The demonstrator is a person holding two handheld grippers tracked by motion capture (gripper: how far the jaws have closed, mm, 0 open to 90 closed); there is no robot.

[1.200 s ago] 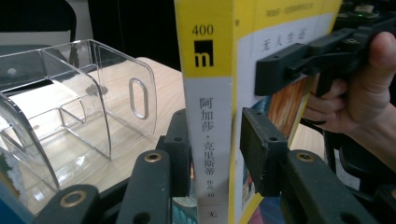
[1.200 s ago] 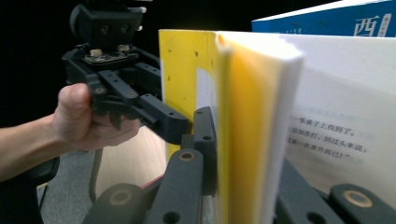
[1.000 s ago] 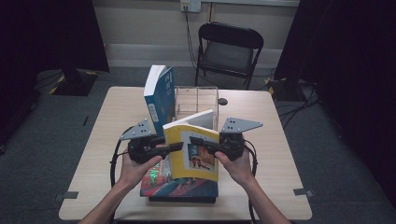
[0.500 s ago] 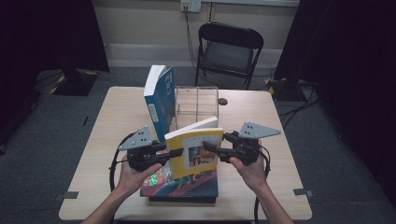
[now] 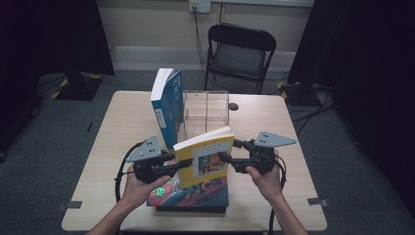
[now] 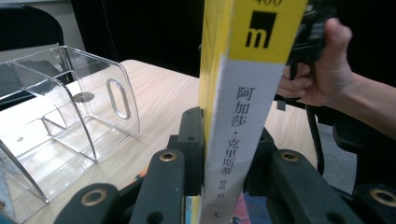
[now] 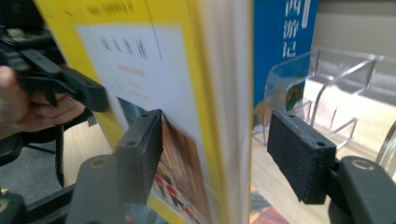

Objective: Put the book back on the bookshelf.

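A yellow book (image 5: 204, 159) stands upright above the table. My left gripper (image 5: 183, 164) is shut on its spine edge. In the left gripper view the white and yellow spine (image 6: 243, 126) is pinched between the black jaws of that gripper (image 6: 226, 154). My right gripper (image 5: 226, 157) is at the book's other edge, and its jaws have just been opening. In the right gripper view the book (image 7: 187, 102) is still between the jaws of my right gripper (image 7: 219, 144). The right pad (image 7: 299, 154) stands well off the pages.
A blue book (image 5: 169, 105) stands upright against a clear acrylic holder (image 5: 205, 110) at mid-table. Under the held book lies a flat stack of books (image 5: 195, 193). A folding chair (image 5: 240, 49) stands beyond the far edge of the table (image 5: 293, 196).
The right gripper's jaws have opened off the yellow book, and that hand has drawn back to the right and a little down. The left gripper has kept its hold on the book.
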